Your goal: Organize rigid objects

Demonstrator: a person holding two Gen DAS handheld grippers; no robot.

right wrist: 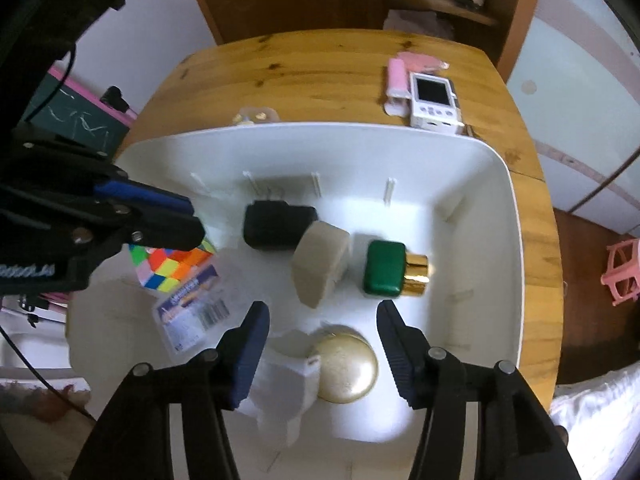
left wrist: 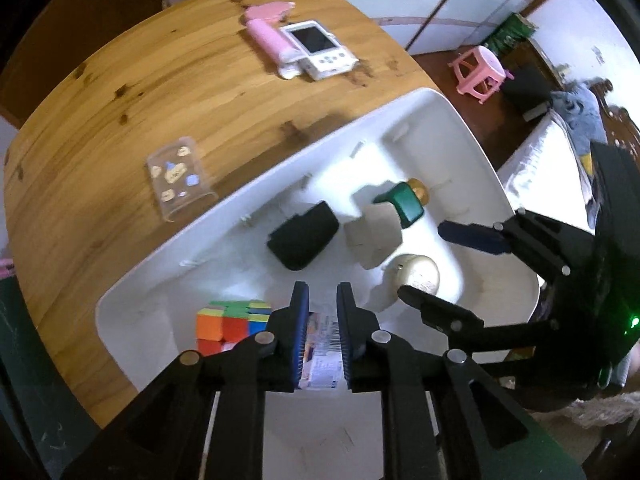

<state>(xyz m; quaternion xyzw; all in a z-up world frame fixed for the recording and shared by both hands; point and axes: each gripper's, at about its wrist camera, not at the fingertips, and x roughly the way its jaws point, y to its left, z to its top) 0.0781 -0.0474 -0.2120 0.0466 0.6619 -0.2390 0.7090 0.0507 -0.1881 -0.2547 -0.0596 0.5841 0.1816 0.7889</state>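
White bin (right wrist: 496, 184) on wooden table (right wrist: 320, 64)

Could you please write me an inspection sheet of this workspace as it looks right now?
Surface: wooden table carrying a white bin.
Job's things: in the bin, a colour cube, black block, beige block, green bottle with gold cap, gold dome and a white piece. A labelled clear box sits between the left tongs.
Clutter: on the table, white handheld console, pink item, clear patterned case.
Grippers: left tongs closed on the labelled box; right tongs open over the gold dome.
Cables: dark cable at left edge.
Surroundings: pink stool, wooden shelf.
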